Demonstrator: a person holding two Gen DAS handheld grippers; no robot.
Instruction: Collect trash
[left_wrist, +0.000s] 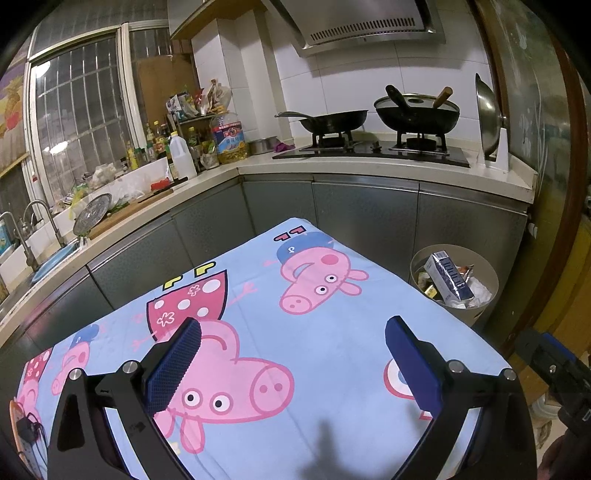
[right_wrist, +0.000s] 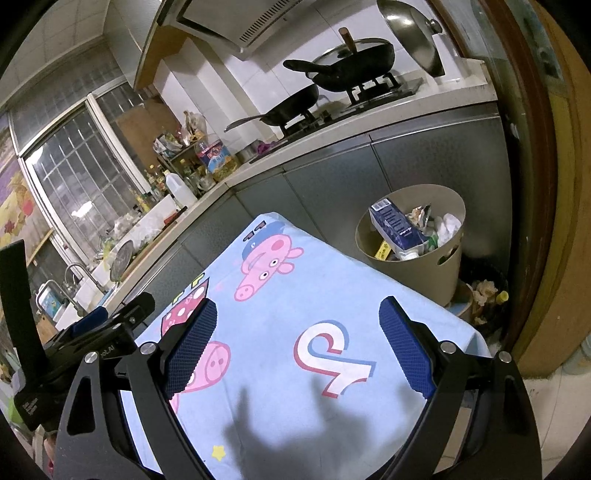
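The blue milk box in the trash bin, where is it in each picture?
Left wrist view: the blue carton sits at the right, inside the bin.
Right wrist view: the carton sits upper right.
Shared landmark: the cartoon tablecloth beside the bin.

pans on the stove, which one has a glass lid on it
The wok on the right burner, nearest the upright steel lid. A glass lid covers it, while the frying pan on the left burner is uncovered.

Matt printed cloth (left_wrist: 332, 332), matt plastic bin (right_wrist: 417, 273), glossy paper carton (right_wrist: 397, 225), textured rubbery pads (left_wrist: 173, 369), shiny metal lid (left_wrist: 487, 114)
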